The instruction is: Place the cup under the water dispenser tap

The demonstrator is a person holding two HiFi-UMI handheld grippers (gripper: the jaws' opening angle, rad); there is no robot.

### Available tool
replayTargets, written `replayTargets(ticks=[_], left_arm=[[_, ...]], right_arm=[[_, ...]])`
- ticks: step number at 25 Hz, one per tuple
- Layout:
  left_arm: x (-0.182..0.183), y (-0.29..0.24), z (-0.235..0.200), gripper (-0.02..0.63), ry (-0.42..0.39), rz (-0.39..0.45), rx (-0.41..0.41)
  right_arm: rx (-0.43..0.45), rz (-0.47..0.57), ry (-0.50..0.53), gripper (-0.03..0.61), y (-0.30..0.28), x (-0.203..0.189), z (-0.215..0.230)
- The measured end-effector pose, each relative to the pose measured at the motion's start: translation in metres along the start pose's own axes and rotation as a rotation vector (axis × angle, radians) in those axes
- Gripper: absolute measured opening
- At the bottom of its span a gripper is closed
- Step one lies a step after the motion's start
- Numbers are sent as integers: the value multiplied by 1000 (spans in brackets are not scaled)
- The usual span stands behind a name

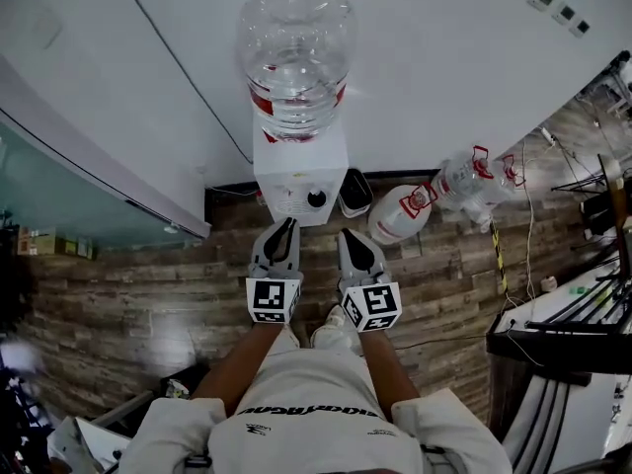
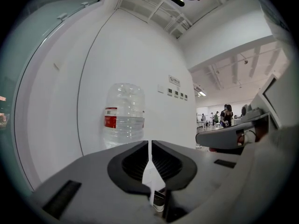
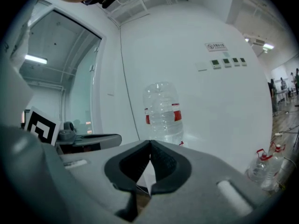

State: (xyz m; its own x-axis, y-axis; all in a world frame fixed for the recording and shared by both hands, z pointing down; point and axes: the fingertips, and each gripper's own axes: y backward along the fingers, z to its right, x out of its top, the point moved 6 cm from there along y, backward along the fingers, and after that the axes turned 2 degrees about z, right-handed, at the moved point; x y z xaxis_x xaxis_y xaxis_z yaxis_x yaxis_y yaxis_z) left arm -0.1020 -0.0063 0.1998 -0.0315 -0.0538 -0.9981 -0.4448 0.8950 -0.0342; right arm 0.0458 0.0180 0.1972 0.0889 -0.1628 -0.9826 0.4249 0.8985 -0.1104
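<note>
The water dispenser (image 1: 299, 171) stands against the white wall, a clear bottle (image 1: 294, 62) with a red label upside down on top and a dark tap knob (image 1: 316, 198) on its front. My left gripper (image 1: 286, 229) and right gripper (image 1: 352, 239) hang side by side just in front of it, both shut with nothing between the jaws. In the left gripper view the left gripper (image 2: 149, 146) points at the bottle (image 2: 124, 115); the right gripper view shows the right gripper (image 3: 149, 146) below the bottle (image 3: 163, 113). No cup shows in any view.
A black bin (image 1: 355, 194) sits right of the dispenser, with spare water bottles (image 1: 400, 213) lying on the wooden floor beyond it. A glass partition (image 1: 59, 205) runs along the left. Tables with cables (image 1: 583, 334) stand at the right. People (image 2: 226, 115) stand far off.
</note>
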Motion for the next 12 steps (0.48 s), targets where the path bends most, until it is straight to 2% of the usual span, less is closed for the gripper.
replayTargets(ticks=[8,12], left_arm=[[32,29,14,-2,22,30,-27],[36,42,25,-2,-8,40,-47]], right_arm=[[17,20,7,-8,17,19,-19],[2,36,24,-9,28,25,-23]])
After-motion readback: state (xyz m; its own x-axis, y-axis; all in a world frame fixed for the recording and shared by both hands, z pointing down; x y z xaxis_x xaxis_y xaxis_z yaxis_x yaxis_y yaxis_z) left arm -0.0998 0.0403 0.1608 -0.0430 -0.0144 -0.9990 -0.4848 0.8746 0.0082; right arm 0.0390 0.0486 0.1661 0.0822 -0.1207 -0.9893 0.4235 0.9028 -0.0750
